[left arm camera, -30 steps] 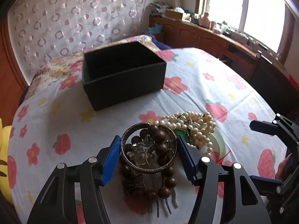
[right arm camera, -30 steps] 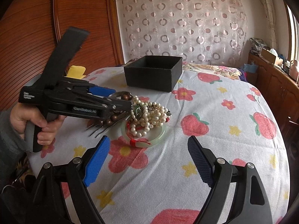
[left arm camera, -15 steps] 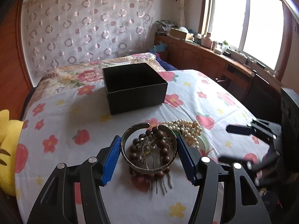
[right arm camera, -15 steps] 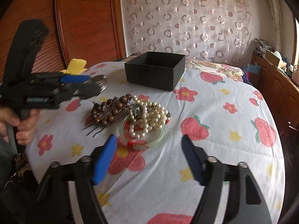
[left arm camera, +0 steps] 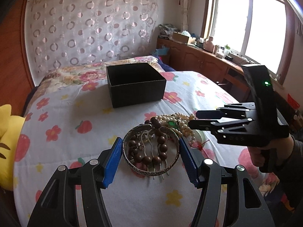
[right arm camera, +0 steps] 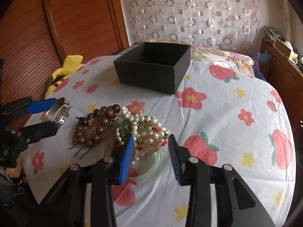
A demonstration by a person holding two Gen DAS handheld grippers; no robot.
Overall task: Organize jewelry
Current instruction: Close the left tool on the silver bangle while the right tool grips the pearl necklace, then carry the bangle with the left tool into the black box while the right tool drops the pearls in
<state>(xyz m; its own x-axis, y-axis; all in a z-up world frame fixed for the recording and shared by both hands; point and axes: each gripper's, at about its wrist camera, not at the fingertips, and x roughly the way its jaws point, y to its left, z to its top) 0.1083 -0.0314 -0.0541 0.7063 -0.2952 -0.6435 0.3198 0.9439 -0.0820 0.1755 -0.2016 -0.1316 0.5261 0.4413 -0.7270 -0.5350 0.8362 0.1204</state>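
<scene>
My right gripper (right arm camera: 150, 152) had dropped over the pearls (right arm camera: 145, 132), fingers spread, touching nothing. My left gripper (left arm camera: 150, 152) clamped the bangle (left arm camera: 150, 151), its engraved lettering unreadable, clear of the box (left arm camera: 135, 84).

The left gripper (left arm camera: 150, 156) has its jaws closed against the sides of a silver bangle (left arm camera: 151, 151), held level. The right gripper (right arm camera: 150, 151) reaches in from three o'clock, jaws parted, straddling pearls (right arm camera: 147, 132). A hand (left arm camera: 272, 151) grips its handle.
</scene>
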